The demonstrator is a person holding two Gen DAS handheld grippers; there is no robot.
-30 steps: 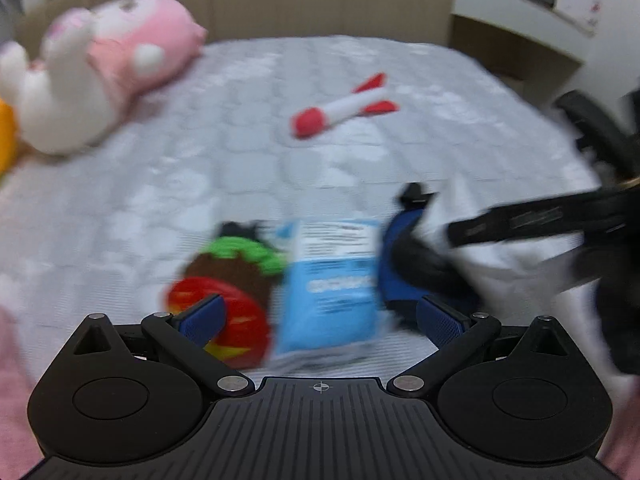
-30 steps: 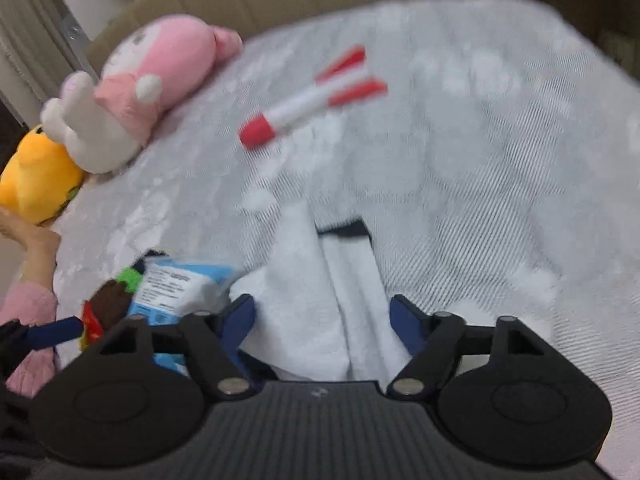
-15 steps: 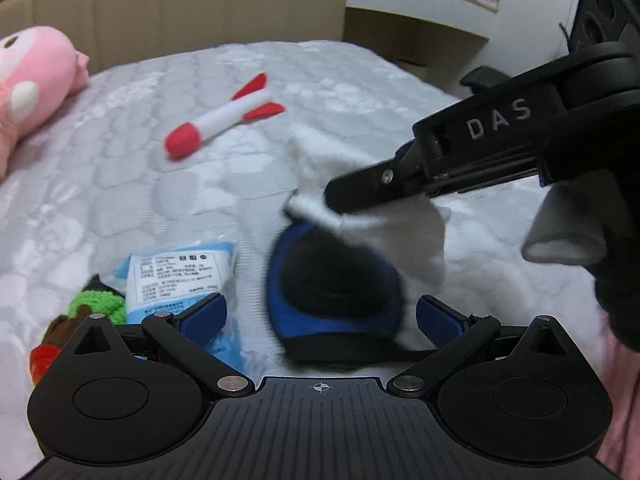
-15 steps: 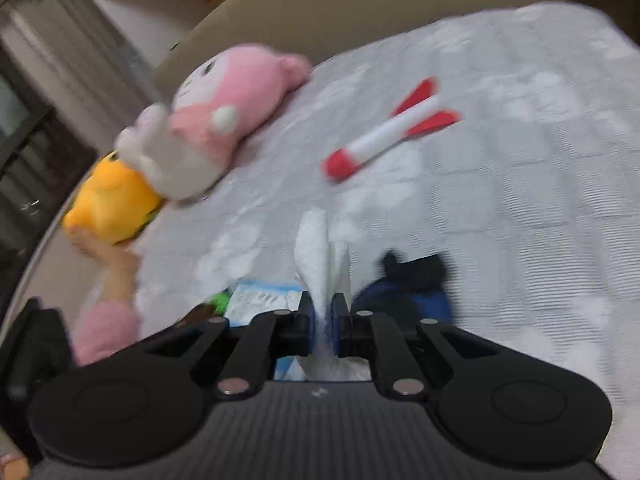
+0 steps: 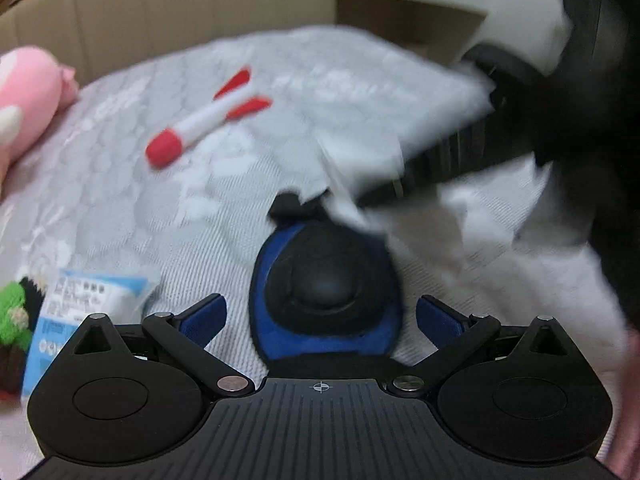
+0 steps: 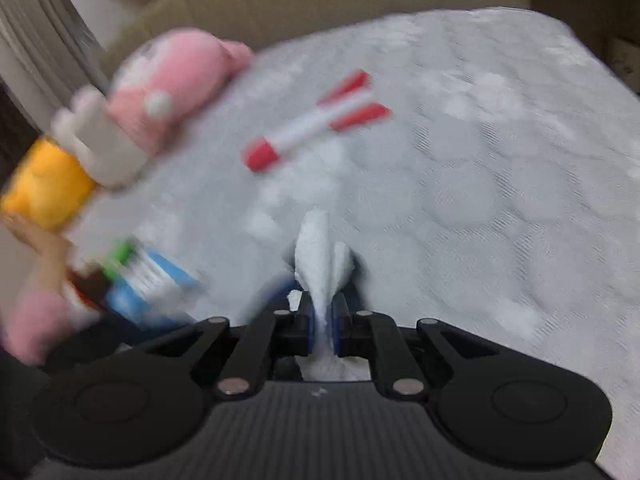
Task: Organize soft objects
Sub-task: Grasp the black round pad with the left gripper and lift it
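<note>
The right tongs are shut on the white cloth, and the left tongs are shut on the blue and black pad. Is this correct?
Only partly. In the left wrist view the left tongs are open around the blue and black pad. The right tongs are shut on the white cloth.

soft even indoor light, heavy motion blur, fisheye bending at edges, no glare

I see a quilted, matt fabric bed [image 6: 500,184] with a woven sheen. My right gripper [image 6: 323,322] is matt black ribbed plastic, pinching a fluffy white cloth [image 6: 320,252]. The blue-and-black pad [image 5: 326,288] looks soft and matt. The blue packet [image 5: 80,300] seems glossy plastic film. The pink plush [image 6: 176,80] is fuzzy, the rocket toy [image 6: 312,128] smooth cloth.
</note>
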